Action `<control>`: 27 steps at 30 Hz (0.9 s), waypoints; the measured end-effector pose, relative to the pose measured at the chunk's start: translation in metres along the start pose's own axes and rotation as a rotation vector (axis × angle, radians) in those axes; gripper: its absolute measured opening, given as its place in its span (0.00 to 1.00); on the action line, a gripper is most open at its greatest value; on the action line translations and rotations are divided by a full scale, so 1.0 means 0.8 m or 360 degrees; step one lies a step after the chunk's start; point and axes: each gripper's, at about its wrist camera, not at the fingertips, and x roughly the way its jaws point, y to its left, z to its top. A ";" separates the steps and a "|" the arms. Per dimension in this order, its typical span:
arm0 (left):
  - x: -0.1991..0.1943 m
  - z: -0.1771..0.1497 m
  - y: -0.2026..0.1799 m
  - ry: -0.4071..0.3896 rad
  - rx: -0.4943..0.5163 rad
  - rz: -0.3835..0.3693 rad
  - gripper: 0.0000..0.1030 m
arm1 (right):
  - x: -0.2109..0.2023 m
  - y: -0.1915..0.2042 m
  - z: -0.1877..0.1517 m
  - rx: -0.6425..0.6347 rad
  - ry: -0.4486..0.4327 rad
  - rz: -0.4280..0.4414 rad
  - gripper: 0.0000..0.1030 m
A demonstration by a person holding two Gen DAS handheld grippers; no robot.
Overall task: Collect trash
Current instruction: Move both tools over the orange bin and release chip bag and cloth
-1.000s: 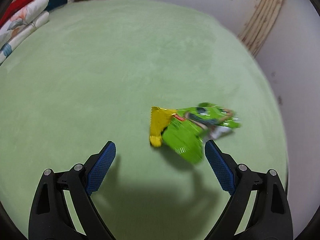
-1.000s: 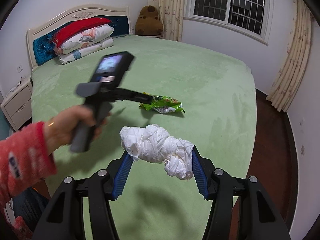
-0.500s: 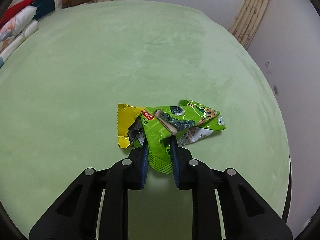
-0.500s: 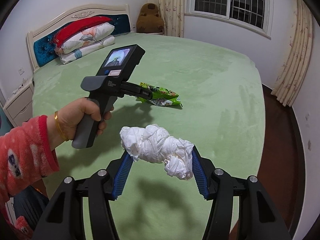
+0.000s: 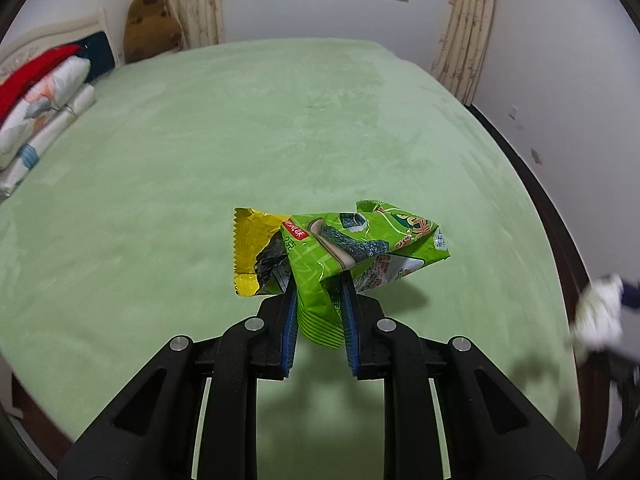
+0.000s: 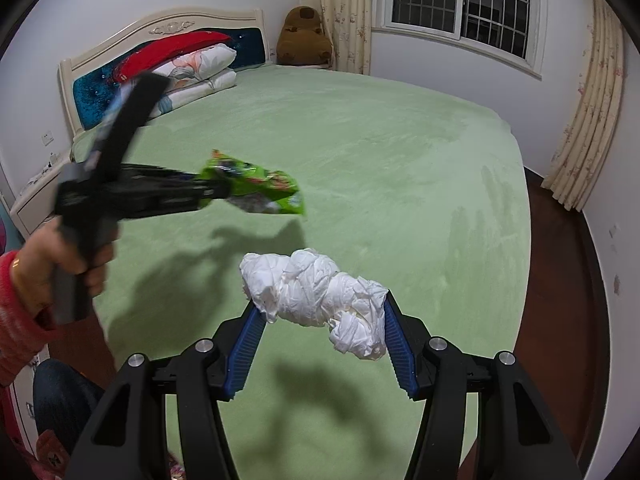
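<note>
My left gripper (image 5: 318, 292) is shut on a crumpled green and yellow snack wrapper (image 5: 340, 248) and holds it above the green bed (image 5: 240, 128). The wrapper (image 6: 260, 190) also shows in the right wrist view, lifted at the tip of the left gripper (image 6: 216, 192). My right gripper (image 6: 320, 312) is shut on a wad of white crumpled paper (image 6: 316, 300), held above the bed's near part. The wad (image 5: 598, 316) shows blurred at the right edge of the left wrist view.
Pillows and a red blanket (image 6: 188, 60) lie at the headboard (image 6: 160, 36). A brown plush toy (image 6: 304, 36) sits in the far corner. Curtains (image 6: 588, 120) and dark wood floor (image 6: 560, 280) are to the right of the bed. A nightstand (image 6: 32, 200) is at left.
My left gripper closed on the snack wrapper and lifted it off the bed. The right gripper kept holding the paper wad, nearly still.
</note>
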 end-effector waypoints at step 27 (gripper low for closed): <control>-0.177 -0.375 -0.011 0.0303 0.0261 -0.0074 0.18 | -0.064 0.181 -0.224 -0.0207 0.0367 0.0205 0.55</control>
